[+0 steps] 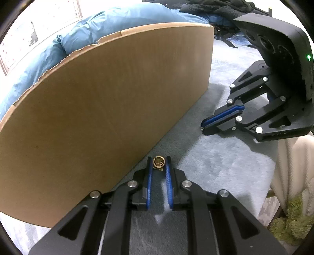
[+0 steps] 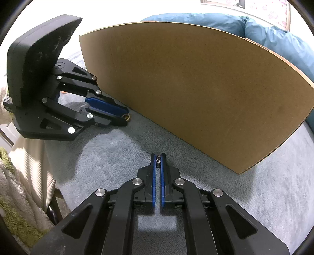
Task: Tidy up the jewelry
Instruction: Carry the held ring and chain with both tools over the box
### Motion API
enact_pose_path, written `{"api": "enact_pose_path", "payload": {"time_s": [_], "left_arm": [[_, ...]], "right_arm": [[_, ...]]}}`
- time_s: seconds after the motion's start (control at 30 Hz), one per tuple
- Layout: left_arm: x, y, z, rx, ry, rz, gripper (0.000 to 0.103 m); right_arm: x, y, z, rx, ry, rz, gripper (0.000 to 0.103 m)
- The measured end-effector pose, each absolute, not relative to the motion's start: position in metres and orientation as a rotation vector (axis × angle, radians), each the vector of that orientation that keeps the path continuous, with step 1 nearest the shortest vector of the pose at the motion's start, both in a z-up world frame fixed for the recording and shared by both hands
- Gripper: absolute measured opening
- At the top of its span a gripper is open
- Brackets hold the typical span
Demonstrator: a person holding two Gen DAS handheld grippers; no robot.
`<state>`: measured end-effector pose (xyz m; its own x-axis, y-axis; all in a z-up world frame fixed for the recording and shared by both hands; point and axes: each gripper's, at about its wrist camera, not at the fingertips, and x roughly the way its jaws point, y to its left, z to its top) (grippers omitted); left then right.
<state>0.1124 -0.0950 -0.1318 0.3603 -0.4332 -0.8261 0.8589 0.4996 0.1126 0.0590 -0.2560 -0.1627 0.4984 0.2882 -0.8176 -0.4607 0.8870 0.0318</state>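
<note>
The left gripper points steeply down at a pale grey-blue fleece blanket, right at the foot of a tall brown cardboard panel that stands on edge along the far side of the scene. Its jaws are nearly closed, and between the tips of the blue pads sits a small gold ring with a round, ornamented face. The pads press on the ring from both sides, so it is gripped at the very tips, just above the blanket and close beside the base of the cardboard. In the right wrist view the same ring shows as a gold glint at the end of the left gripper's fingers.

The right gripper also tilts down toward the blanket, to the right of the left one and a little nearer than the cardboard's base. Its jaws are almost fully shut, leaving only a thin slit between the blue pads. In that slit, at the tips, a small silvery piece of jewelry is pinched; it looks like a bit of fine chain or a tiny charm, too small to tell which. From the left wrist view only a speck of it shows at the fingertips.

The two grippers are well apart, both low over the blanket. Behind the cardboard lies a blue pillow, and dark clothing is heaped at the far right. At the near edge, cream and green fuzzy fabric hangs beside the blanket.
</note>
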Motion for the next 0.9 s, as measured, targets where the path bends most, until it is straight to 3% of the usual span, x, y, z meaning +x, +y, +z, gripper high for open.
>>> {"api": "enact_pose_path", "payload": {"time_s": [0.9], "left_arm": [[0.096,-0.073,-0.113,0.541,0.832,-0.885,0.012]], "right_arm": [[0.051,-0.257,-0.154,-0.212,0.921,0.434,0.002]]}}
